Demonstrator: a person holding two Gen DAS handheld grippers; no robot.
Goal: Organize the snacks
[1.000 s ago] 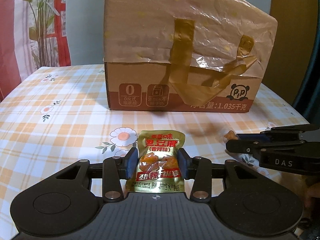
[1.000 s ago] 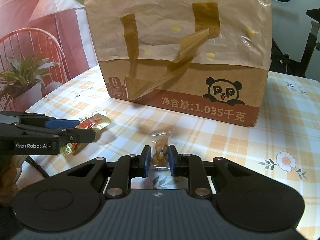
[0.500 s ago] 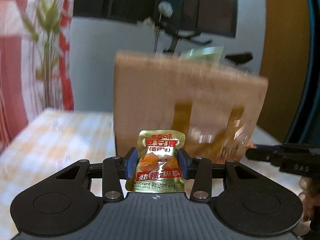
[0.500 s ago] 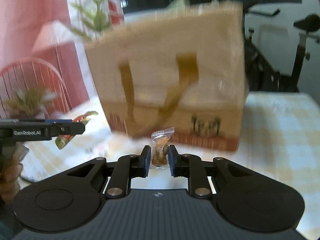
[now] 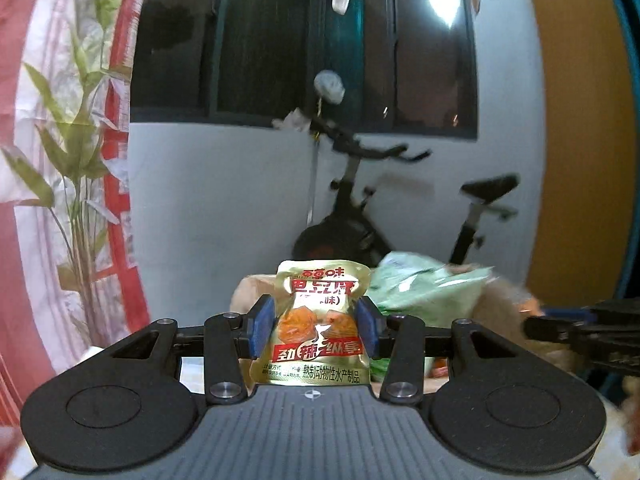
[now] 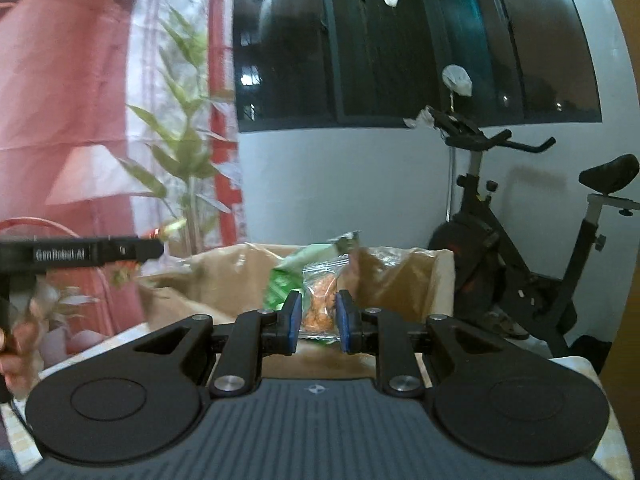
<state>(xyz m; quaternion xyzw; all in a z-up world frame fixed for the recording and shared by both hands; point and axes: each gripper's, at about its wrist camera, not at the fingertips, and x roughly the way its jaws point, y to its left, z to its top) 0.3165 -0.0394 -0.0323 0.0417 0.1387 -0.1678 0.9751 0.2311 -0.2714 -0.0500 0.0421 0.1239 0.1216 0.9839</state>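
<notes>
Two tongs, each with one snack: the left tongs (image 5: pixel 316 330) pinch a glossy gold foil pouch (image 5: pixel 318 320) upright between blue pads; the right tongs (image 6: pixel 318 322) are pressed onto a small clear crinkly packet (image 6: pixel 320 306) of orange-brown pieces; both hang above the open brown paper-lined box (image 6: pixel 400 276), where one green packet (image 6: pixel 296 272) pokes out; a second ago both snacks sat low over the checked counter, facing the box's side; one exercise bike (image 6: pixel 520 240) stands behind.

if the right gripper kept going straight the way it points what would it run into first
Probably the open top of the brown paper bag. The right gripper, shut on the small clear snack packet, points at the green packet sticking out of it. Depth is hard to judge.
</notes>
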